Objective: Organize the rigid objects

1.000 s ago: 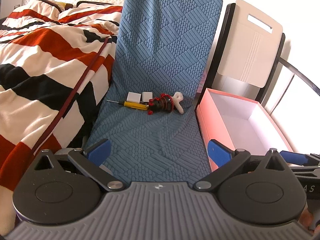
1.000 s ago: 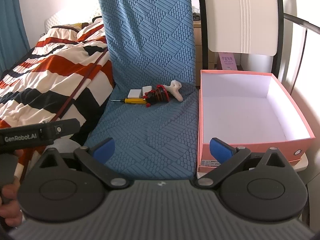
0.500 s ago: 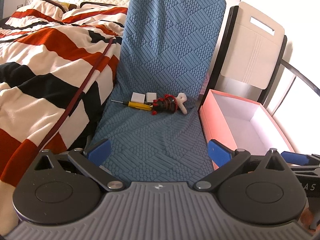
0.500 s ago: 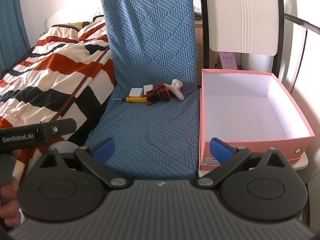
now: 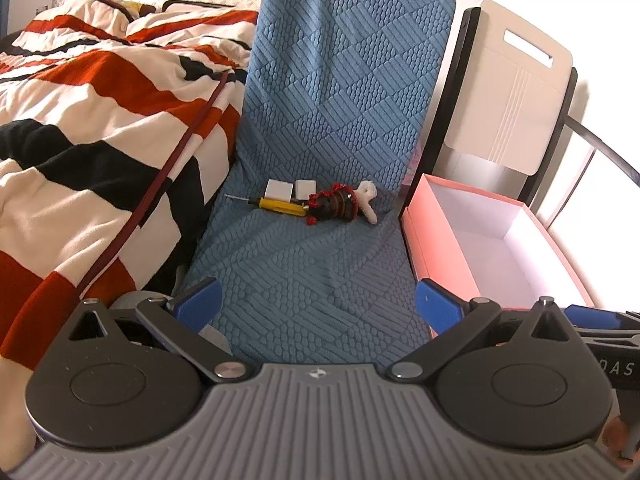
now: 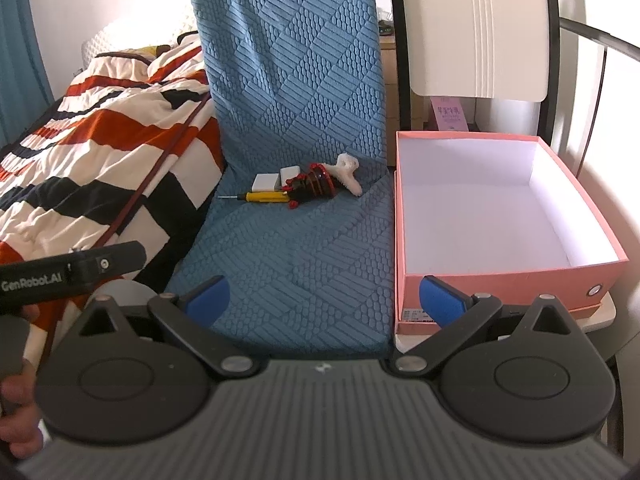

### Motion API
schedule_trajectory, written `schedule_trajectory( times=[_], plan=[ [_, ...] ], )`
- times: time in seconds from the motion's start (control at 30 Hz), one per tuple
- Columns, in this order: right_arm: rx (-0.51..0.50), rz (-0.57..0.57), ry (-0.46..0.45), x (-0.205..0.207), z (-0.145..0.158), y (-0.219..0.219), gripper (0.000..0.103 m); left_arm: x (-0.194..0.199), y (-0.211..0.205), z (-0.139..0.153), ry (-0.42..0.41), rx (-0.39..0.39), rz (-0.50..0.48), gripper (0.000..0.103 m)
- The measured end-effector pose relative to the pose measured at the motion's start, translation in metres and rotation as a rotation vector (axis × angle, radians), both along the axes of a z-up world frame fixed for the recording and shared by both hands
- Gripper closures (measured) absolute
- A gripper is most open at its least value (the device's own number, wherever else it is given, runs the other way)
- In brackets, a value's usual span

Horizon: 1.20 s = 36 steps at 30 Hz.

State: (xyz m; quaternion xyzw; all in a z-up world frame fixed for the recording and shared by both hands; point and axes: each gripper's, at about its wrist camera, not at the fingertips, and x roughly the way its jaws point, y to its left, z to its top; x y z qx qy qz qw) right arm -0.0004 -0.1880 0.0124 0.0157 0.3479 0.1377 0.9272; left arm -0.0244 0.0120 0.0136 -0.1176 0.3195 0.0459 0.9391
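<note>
A: Two grippers up, and both of yours are spread wide with nothing between the blue pads. Biggest thing ahead of you is the striped blanket (image 5: 100, 128), red, black and cream, heaped on the bed at your left.

B: Then the blue chair (image 6: 296, 128) dead centre, textured cover running from backrest down over the seat. Your left gripper (image 5: 316, 300) hangs over the seat's front edge, fingers pointing at the backrest.

A: Beside the chair on your right, the pink box (image 6: 508, 216), lid off, white inside, sitting on a pale surface. Your right gripper (image 6: 324, 298) has one pad over the seat and the other in front of that box's near wall.

B: Behind the box, a white panel (image 5: 516, 100) stands in a black frame.

A: Now the small stuff, all bunched at the back of the seat. A red-and-black toy (image 6: 310, 186) lies on its side, touching a white fuzzy piece (image 6: 348, 172) at its right.

B: Left of the toy, two white blocks (image 6: 266, 181) side by side against the backrest. In front of them, a yellow screwdriver (image 6: 264, 197) lies flat, tip pointing towards the blanket.

A: And your own left hand (image 6: 18, 424) shows at the right camera's edge, wrapped round the handle.
</note>
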Motion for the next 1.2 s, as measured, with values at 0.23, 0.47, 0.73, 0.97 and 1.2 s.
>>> schedule_trajectory(
  times=[0.23,0.47,0.73,0.97,1.2],
  plan=[
    [0.013,-0.029,-0.011,0.003,0.001,-0.004,0.000,0.007,0.000,0.002,-0.009,0.006,-0.014,0.000],
    [-0.010,-0.014,0.011,0.007,-0.012,0.001,0.000,0.015,0.007,-0.015,0.010,-0.009,-0.008,0.000],
    [-0.004,-0.019,0.008,0.027,-0.025,0.001,0.000,0.040,0.025,-0.031,0.003,-0.032,-0.004,0.000],
    [-0.022,-0.023,0.005,0.053,-0.044,0.006,0.000,0.085,0.031,-0.058,0.008,-0.029,-0.034,0.000],
    [-0.033,0.012,-0.035,0.083,-0.058,0.020,0.000,0.139,0.043,-0.092,-0.016,-0.101,-0.040,0.000]
  ],
)
